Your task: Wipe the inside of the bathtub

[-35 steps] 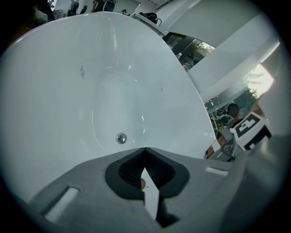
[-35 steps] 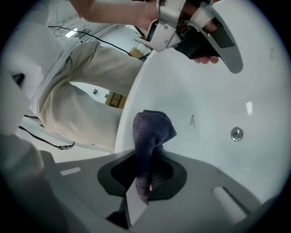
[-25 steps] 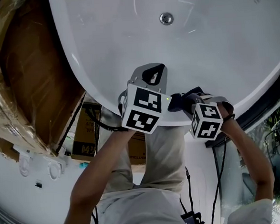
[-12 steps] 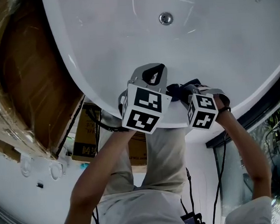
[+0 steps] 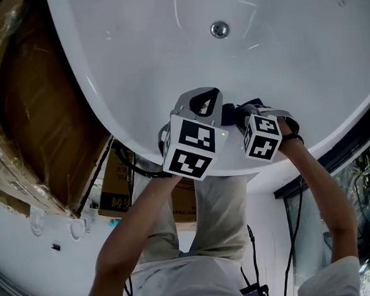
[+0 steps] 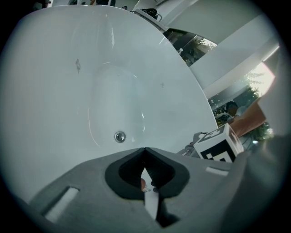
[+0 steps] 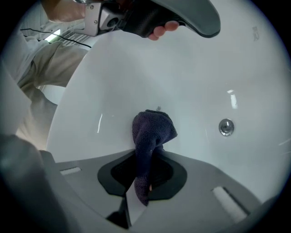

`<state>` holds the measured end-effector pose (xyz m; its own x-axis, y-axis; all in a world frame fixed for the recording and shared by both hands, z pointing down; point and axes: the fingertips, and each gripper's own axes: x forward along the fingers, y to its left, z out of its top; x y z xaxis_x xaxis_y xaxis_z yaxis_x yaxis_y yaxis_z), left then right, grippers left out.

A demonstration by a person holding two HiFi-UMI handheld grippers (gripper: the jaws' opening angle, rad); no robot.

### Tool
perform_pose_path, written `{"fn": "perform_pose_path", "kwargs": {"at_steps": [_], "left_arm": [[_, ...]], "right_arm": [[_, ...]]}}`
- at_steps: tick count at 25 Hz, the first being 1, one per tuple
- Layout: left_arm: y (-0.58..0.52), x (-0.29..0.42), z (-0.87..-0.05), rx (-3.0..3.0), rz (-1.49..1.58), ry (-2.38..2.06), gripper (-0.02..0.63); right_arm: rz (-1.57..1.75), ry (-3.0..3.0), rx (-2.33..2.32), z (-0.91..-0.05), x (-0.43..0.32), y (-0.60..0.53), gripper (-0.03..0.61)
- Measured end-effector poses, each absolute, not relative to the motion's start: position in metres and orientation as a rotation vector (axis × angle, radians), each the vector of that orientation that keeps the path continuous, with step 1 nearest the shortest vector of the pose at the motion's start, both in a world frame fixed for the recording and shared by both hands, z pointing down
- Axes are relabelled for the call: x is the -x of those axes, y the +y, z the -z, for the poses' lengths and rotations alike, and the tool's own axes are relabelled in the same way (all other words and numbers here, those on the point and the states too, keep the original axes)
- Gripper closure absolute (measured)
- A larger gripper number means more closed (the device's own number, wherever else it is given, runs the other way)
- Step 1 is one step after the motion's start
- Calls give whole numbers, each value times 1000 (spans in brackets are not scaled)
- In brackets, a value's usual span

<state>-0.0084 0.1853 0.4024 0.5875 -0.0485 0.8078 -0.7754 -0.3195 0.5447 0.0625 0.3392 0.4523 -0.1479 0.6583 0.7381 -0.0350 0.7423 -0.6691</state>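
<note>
Broadly, the white bathtub [image 5: 292, 54] fills the upper part of the head view. Its curved inner wall slopes down toward the person, who stands at the near rim and leans over it. To the left, outside the tub, a plastic-wrapped brown board [image 5: 44, 116] stands close against the tub's outer side.

Both grippers reach over the rim side by side, near each other at the tub's near inner wall. The left gripper [image 5: 204, 98] has its jaws closed together with nothing between them. It hangs idle beside the other, probably kept out of the way while the other does the wiping.

The right gripper [image 7: 145, 157] is clamped on a dark cloth [image 7: 152, 129]. It pinches the cloth by a narrow fold so that a bunched wad sticks out past the jaw tips. That wad looks to be pressed on the sloping white wall, which suits a wiping stroke: the soft cloth meets the enamel rather than the hard jaws.

The round metal drain [image 5: 220, 29] lies farther down on the tub floor, well apart from the cloth.
</note>
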Motion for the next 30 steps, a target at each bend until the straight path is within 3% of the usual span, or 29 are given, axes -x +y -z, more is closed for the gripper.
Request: {"fn": "perform_pose_path", "kwargs": {"at_steps": [30], "left_arm": [[187,5,-438,-1741,-918,-654,615]], "right_arm": [[-378,-1650,348,-575,-57,289,534]]}}
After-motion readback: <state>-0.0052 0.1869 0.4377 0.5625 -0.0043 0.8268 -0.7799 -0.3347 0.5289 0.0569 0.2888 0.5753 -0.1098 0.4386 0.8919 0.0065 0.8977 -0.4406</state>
